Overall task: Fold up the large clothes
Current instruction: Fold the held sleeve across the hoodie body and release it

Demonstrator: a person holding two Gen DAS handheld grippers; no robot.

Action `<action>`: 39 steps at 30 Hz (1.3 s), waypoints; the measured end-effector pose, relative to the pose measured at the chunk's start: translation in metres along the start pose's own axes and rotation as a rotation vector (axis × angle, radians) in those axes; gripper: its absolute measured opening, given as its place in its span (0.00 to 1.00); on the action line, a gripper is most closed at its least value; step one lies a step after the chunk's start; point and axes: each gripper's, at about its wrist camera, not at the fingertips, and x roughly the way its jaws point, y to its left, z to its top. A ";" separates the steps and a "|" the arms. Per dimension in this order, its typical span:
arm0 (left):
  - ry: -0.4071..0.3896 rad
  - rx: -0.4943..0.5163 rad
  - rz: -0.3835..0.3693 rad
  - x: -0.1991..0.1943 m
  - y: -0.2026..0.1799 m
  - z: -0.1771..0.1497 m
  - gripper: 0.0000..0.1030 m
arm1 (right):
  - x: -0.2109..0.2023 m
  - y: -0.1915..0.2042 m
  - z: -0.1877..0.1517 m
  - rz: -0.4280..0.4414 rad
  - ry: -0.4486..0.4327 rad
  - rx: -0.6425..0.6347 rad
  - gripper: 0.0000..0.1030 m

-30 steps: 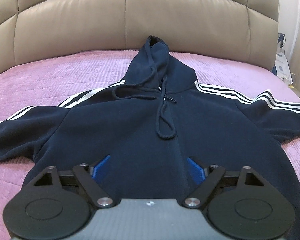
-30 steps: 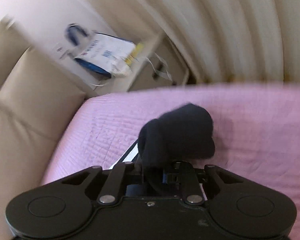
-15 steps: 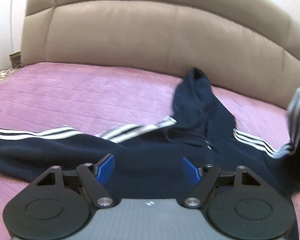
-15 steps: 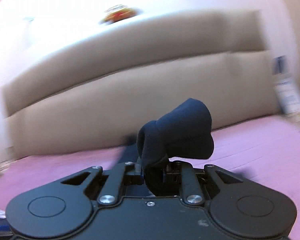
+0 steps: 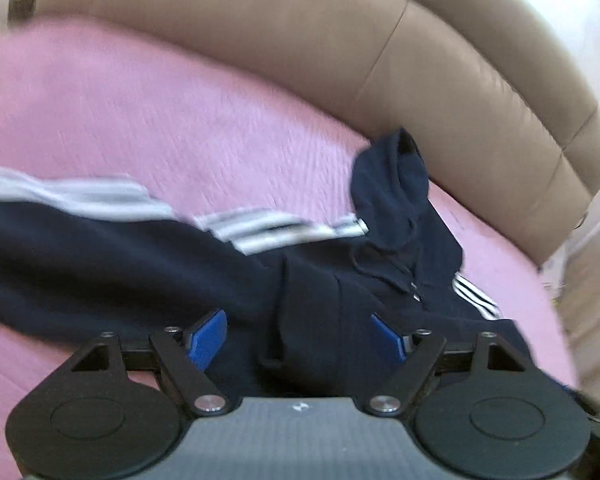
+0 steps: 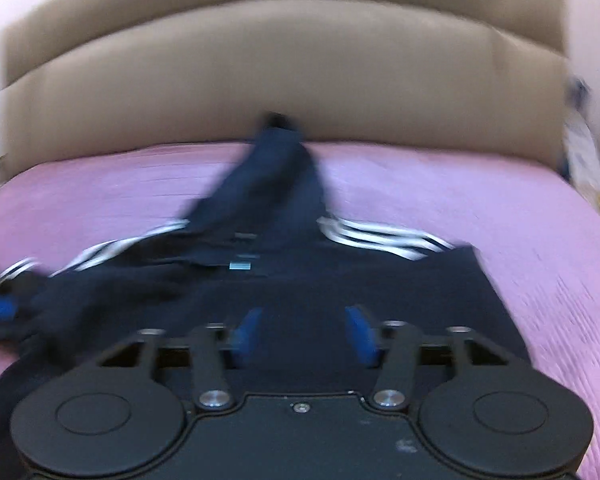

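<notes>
Release is the change: half a second ago the right tongs (image 6: 304, 332) pinched a dark sleeve end; now their blue pads stand apart and empty above the hoodie (image 6: 292, 280). That sleeve lies folded across the chest (image 5: 320, 300), so one fold looks done. The left tongs (image 5: 300, 338) gape too, holding nothing. The hoodie lies flat on the pink bed (image 5: 140, 120), hood toward the headboard (image 5: 340, 40). Blur smears both views; the hem is hidden.
</notes>
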 end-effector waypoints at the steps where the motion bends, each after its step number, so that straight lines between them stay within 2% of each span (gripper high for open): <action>1: 0.026 -0.030 -0.035 0.008 0.004 -0.001 0.78 | 0.006 -0.011 0.001 -0.005 0.029 0.043 0.36; 3: 0.085 -0.056 -0.071 0.028 0.006 -0.004 0.78 | 0.019 -0.024 -0.003 0.001 0.070 0.108 0.36; 5: 0.109 -0.061 -0.050 0.047 0.005 -0.009 0.75 | 0.032 -0.026 -0.006 0.011 0.120 0.129 0.36; 7: 0.122 -0.038 0.012 0.064 0.001 -0.013 0.40 | 0.046 -0.014 -0.014 0.006 0.174 0.106 0.36; 8: 0.125 -0.015 0.021 0.067 -0.003 -0.013 0.12 | 0.049 -0.009 -0.019 0.001 0.196 0.094 0.36; 10: 0.093 0.016 0.008 0.061 -0.013 -0.011 0.12 | 0.052 -0.005 -0.018 0.002 0.201 0.093 0.36; 12: 0.008 0.074 -0.052 0.036 -0.027 -0.003 0.11 | 0.041 -0.003 -0.012 0.022 0.162 0.102 0.36; 14: -0.072 0.084 -0.122 0.010 -0.033 0.013 0.11 | 0.039 -0.001 0.002 0.029 0.115 0.094 0.36; 15: -0.109 0.085 -0.131 -0.002 -0.033 0.020 0.11 | 0.038 0.000 0.009 0.040 0.094 0.089 0.36; 18: -0.158 0.123 -0.024 -0.009 -0.024 0.025 0.14 | 0.037 0.012 0.014 0.065 0.079 0.067 0.39; 19: -0.128 0.146 0.014 -0.001 -0.018 0.022 0.17 | 0.042 0.016 0.014 0.058 0.093 0.058 0.44; 20: -0.060 0.167 0.039 0.013 -0.011 0.016 0.28 | 0.051 0.019 0.010 0.044 0.124 0.050 0.53; 21: 0.010 0.179 0.071 0.027 -0.004 0.010 0.34 | 0.064 0.021 0.005 0.025 0.162 0.047 0.55; 22: 0.054 0.191 0.120 0.038 0.000 0.003 0.35 | 0.077 0.022 0.000 0.005 0.214 0.042 0.55; 24: 0.050 0.233 0.189 0.042 0.003 -0.009 0.39 | 0.100 0.018 -0.008 -0.018 0.329 0.035 0.55; 27: -0.054 0.221 0.203 0.020 -0.002 -0.007 0.43 | 0.079 0.010 0.008 -0.019 0.254 0.035 0.53; 28: -0.102 0.229 0.191 0.011 -0.008 -0.004 0.45 | 0.067 0.009 0.014 -0.030 0.198 0.030 0.53; 30: -0.160 0.262 0.127 -0.003 -0.023 0.000 0.54 | 0.046 0.008 0.023 -0.052 0.110 0.015 0.56; 32: -0.137 0.295 0.030 0.002 -0.037 0.003 0.54 | 0.045 0.011 0.024 -0.094 0.108 0.006 0.56; 34: -0.036 0.288 -0.021 0.027 -0.040 0.000 0.51 | 0.069 0.014 0.014 -0.112 0.205 0.003 0.55; 36: 0.072 0.269 0.004 0.062 -0.037 -0.010 0.31 | 0.094 0.012 -0.004 -0.117 0.345 0.037 0.55; 38: 0.154 0.256 0.041 0.090 -0.028 -0.021 0.27 | 0.093 0.010 -0.012 -0.119 0.327 0.042 0.55; 39: 0.133 0.239 0.038 0.091 -0.018 -0.022 0.22 | 0.090 0.011 -0.011 -0.123 0.333 0.038 0.55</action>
